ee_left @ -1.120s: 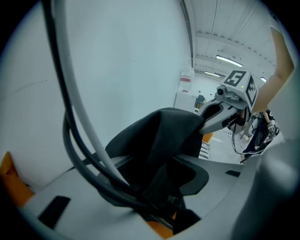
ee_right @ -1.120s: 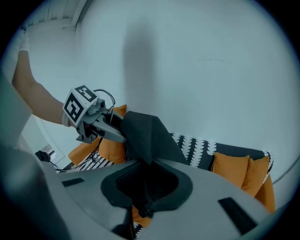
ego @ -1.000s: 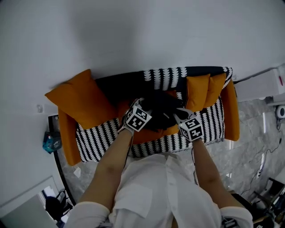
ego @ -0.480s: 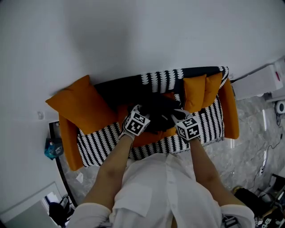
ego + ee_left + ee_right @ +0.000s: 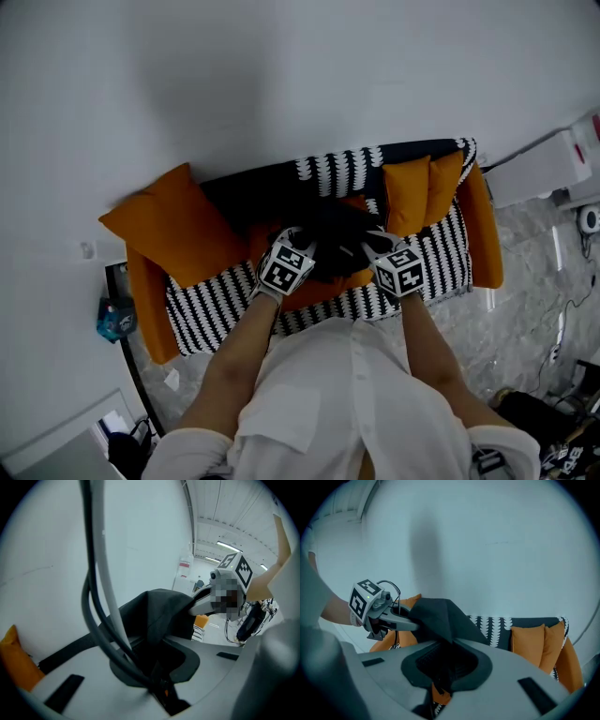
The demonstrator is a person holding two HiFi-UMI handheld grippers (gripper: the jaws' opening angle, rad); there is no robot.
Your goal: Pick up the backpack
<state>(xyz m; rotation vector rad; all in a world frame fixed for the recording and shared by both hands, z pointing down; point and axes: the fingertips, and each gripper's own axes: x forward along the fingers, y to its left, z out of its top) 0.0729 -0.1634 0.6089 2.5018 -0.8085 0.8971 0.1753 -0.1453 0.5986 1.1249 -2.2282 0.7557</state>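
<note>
A black backpack lies on the middle of the sofa seat, with both grippers at it. My left gripper holds the bag's left side; its jaws are closing and pinch dark fabric that runs down between them. My right gripper is shut on the right side, and black fabric rises out of its jaws. In the left gripper view, the right gripper grips the fabric's far edge. In the right gripper view, the left gripper does the same from the other side. The fabric hangs stretched between them.
The sofa has a black-and-white patterned cover and orange arms. A large orange cushion lies at the left and two smaller ones at the right. A white wall stands behind. A white unit and marble floor are at the right.
The head view has shifted a little, so the sofa sits lower in the picture. Both grippers stay on the backpack, with no clear move against the sofa.
</note>
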